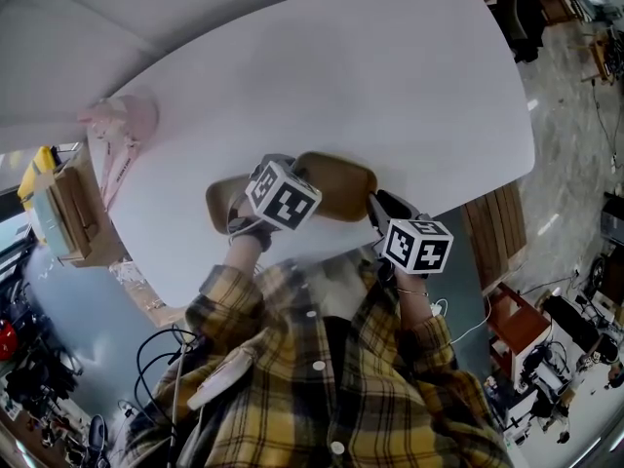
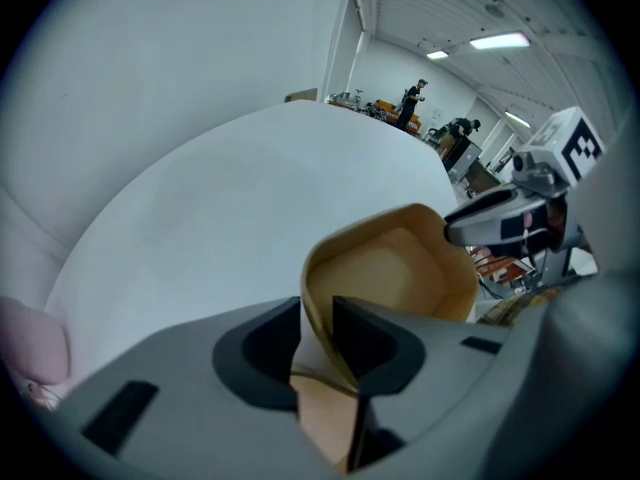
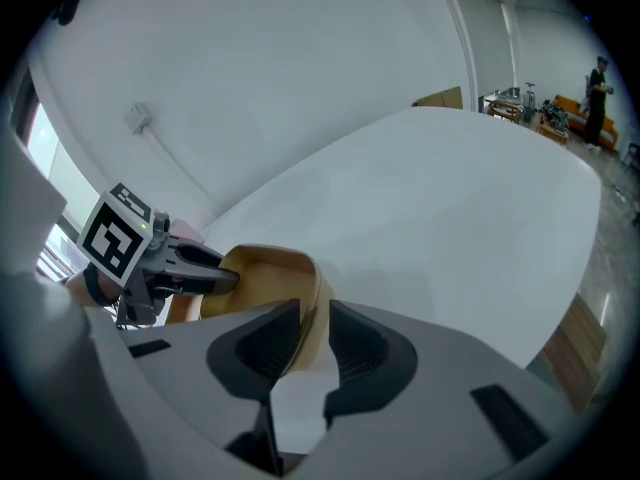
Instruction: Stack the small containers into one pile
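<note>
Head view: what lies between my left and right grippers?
A tan, rounded paper container on the white table fills that stretch, seen in the head view. The left gripper and right gripper each have its wall between their jaws.

Tan shallow containers (image 1: 336, 185), seemingly two and overlapping, sit open side up near the white table (image 1: 390, 86) edge.

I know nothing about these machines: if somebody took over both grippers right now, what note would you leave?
Left gripper: jaws slightly apart, astride the tan container wall, not pinching.
Right gripper: same, astride the opposite wall.
The container sits on the white table, near the person.
Done: no loose containers visible; how many are nested is unclear.
Left: probably just back both grippers off.
</note>
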Demonstrator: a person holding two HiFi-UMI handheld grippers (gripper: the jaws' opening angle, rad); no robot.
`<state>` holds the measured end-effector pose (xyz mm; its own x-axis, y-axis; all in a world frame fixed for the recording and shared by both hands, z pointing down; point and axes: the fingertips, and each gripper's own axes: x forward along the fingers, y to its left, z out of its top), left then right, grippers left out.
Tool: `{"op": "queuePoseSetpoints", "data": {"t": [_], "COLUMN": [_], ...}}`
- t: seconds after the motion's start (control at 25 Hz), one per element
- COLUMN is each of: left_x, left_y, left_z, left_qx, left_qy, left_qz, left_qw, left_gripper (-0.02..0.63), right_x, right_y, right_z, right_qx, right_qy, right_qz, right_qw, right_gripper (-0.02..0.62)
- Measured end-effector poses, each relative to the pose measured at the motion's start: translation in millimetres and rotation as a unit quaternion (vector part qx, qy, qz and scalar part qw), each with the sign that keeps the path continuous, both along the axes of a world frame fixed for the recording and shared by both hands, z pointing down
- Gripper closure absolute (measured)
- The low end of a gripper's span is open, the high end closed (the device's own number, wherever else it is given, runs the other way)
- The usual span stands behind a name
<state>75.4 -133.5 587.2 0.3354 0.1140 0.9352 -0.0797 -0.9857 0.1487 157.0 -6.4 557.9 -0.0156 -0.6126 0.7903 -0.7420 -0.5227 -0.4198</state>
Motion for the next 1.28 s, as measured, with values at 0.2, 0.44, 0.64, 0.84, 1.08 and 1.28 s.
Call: {"op": "queuePoseSetpoints", "data": {"t": [0.2,0.44,0.64,0.84,1.08,1.28], "left_x": [0,2,1,-4,-22,-53], "left_y": [3,2,4,0,-5,-18], "left_z": [4,1,-7,-25,-60,-92], "left_qx": [0.007,-0.016,-0.048,-0.030,-0.047,-0.023], "left_qy": [-0.009,0.004,0.010,0.014,0.049,0.067], "left_qz": [0.006,-0.026,-0.061,-0.069,-0.131,-0.181], "left_qw": [0.9999,0.9995,0.9969,0.9971,0.9891,0.9810], "left_gripper": [0.514,0.514,0.525,0.532,0.540,0.540], "right_x": [5,5,8,12,6,-11], "right_y": [-6,-12,-13,-21,-39,-61], "right_z": [2,5,1,-17,-52,-83], "right_qx": [0.010,0.011,0.024,0.039,0.066,0.095], "right_qy": [-0.016,-0.029,-0.047,-0.044,-0.021,-0.006], "right_qz": [0.002,-0.003,0.004,-0.023,-0.086,-0.153], "right_qw": [1.000,1.000,0.999,0.998,0.994,0.984], "right_gripper": [0.495,0.515,0.534,0.552,0.557,0.557]}}
